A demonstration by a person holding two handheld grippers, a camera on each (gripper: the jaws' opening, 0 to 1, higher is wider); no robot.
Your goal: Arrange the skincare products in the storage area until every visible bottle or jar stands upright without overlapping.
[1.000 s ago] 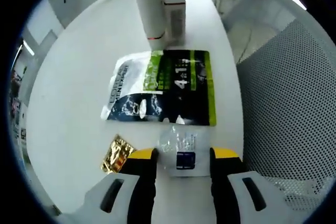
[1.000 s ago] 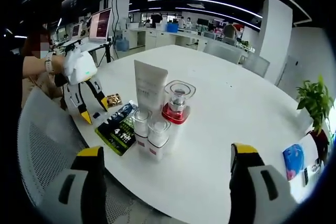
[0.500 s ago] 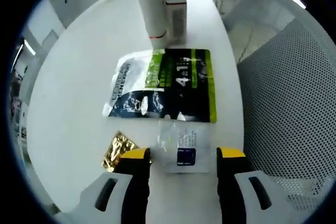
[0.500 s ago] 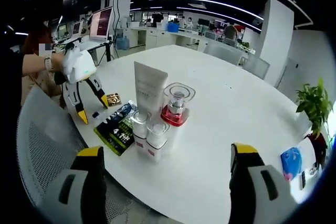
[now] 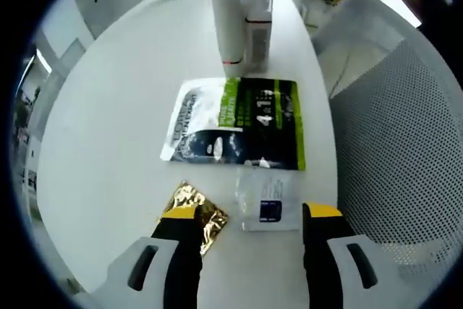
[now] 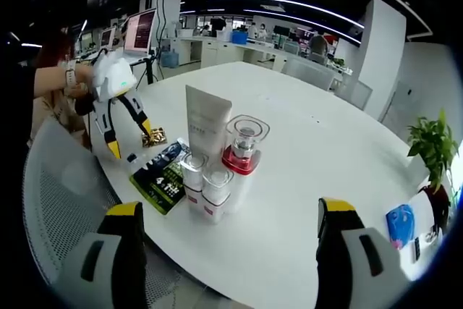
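Observation:
On the white table (image 5: 108,106) a small clear sachet with a blue label (image 5: 264,200) lies flat just ahead of my left gripper (image 5: 251,213), which is open and holds nothing. A gold sachet (image 5: 194,211) lies by its left jaw. Beyond them are flat green, black and white pouches (image 5: 239,124). Past those, a white tube (image 5: 226,12) and a boxed bottle (image 5: 259,16) stand upright. In the right gripper view the white tube (image 6: 206,124), a red-based jar (image 6: 244,142) and two small bottles (image 6: 194,175) stand together. The left gripper (image 6: 134,140) hovers over the sachets there. My right gripper (image 6: 227,208) is open, back from the table.
A grey mesh chair (image 5: 391,150) stands close to the table's edge on the right of the left gripper view. A person (image 6: 51,77) holds the left gripper. A potted plant (image 6: 432,142) and a blue item (image 6: 404,221) sit at the table's far side.
My left gripper has lifted and drawn back from the small clear sachet, jaws spread a little wider. The sachet stays flat on the table. The right gripper has held still.

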